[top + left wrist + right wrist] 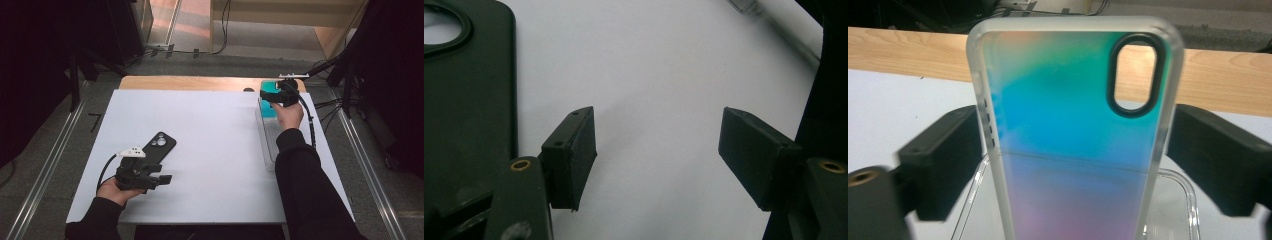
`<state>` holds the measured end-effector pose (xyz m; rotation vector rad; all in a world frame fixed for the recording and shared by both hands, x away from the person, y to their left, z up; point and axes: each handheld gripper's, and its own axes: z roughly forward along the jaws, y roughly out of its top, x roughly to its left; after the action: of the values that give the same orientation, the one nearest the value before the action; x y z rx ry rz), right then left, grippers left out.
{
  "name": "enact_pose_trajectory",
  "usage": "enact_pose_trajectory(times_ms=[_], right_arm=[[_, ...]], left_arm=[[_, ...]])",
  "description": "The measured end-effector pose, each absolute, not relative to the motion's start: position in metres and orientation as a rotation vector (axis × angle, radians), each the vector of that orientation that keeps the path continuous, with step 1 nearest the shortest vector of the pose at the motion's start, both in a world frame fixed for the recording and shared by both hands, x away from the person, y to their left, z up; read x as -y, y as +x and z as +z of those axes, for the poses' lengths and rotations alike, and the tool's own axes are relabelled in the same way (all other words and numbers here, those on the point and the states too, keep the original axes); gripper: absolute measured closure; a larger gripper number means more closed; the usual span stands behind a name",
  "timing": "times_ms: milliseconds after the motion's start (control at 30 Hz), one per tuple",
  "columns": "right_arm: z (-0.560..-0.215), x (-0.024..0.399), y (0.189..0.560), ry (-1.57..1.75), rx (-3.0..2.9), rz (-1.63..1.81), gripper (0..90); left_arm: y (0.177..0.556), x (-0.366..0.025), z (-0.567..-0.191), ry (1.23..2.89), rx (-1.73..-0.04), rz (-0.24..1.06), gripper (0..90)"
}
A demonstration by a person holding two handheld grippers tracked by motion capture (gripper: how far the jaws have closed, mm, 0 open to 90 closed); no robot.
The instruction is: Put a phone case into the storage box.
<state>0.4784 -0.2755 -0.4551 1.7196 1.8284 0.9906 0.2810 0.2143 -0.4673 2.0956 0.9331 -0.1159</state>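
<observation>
A translucent phone case point(1073, 100), shading from teal to pink, stands upright in a clear tray point(1184, 192) at the table's far right. My right gripper point(1075, 155) straddles it with one jaw beside each long edge, open and not pressing. From above, that gripper point(268, 96) sits over the teal case point(268, 111). A black phone case point(160, 145) lies flat at the near left. My left gripper point(164, 179) rests just in front of it, open with nothing between its jaws. In the left gripper view, the black case point(469, 100) lies left of the gripper point(656, 147).
A white sheet point(210, 150) covers the table, and a wooden strip point(200, 82) shows along its far edge. The clear tray point(269, 145) runs along the right side. Dark stands and cables surround the table.
</observation>
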Motion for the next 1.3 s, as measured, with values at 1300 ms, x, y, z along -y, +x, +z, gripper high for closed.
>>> enact_pose_trajectory(times_ms=[1300], right_arm=[[-0.406, 0.239, 0.395, 1.567, -2.194, 1.217, 0.9]], left_arm=[[0.285, -0.217, -0.464, 2.078, -0.977, -0.142, 31.6]])
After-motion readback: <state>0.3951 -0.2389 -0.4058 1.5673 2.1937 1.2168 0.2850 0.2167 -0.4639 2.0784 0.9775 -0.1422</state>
